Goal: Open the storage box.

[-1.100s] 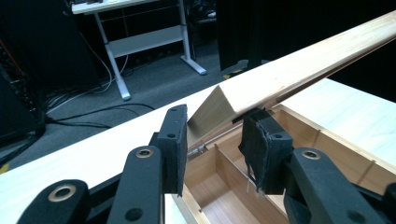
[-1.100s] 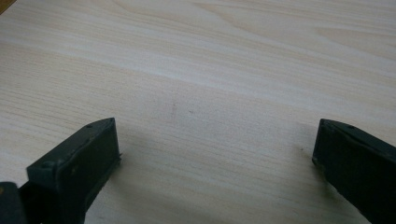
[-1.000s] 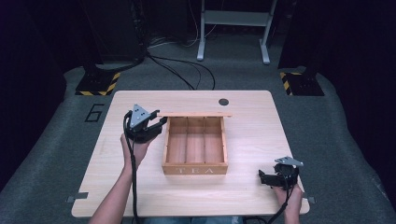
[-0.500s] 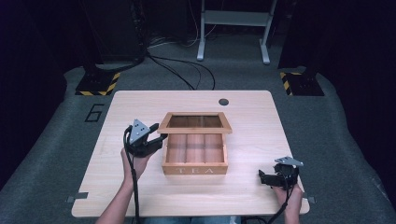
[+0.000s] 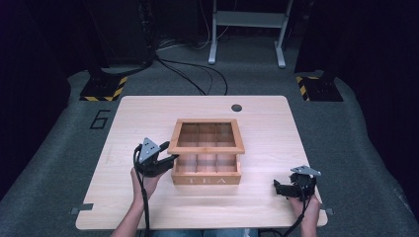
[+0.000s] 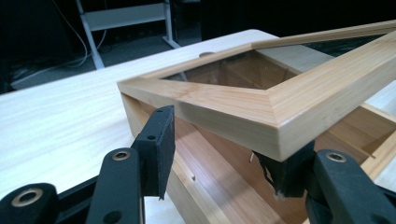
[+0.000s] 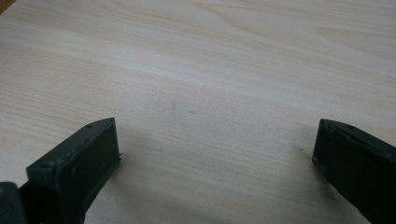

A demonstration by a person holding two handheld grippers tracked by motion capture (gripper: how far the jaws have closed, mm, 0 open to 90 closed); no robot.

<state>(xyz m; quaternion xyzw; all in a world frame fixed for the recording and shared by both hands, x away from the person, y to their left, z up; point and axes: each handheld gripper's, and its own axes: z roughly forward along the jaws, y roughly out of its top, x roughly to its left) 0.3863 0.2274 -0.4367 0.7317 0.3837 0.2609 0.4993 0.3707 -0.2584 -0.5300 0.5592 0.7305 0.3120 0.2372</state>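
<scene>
On the table (image 5: 148, 113) we see the wooden tea box (image 5: 206, 168) near the middle, and its glass lid (image 5: 206, 136) has come down much lower than one second ago, yet it is not shut. At the lid's front left corner the left gripper (image 5: 167, 159) has its jaws spread on both sides; whether they press it, we cannot tell. Near the front right corner, the right gripper (image 5: 278, 186) stays with jaws wide apart, holding nothing.
</scene>
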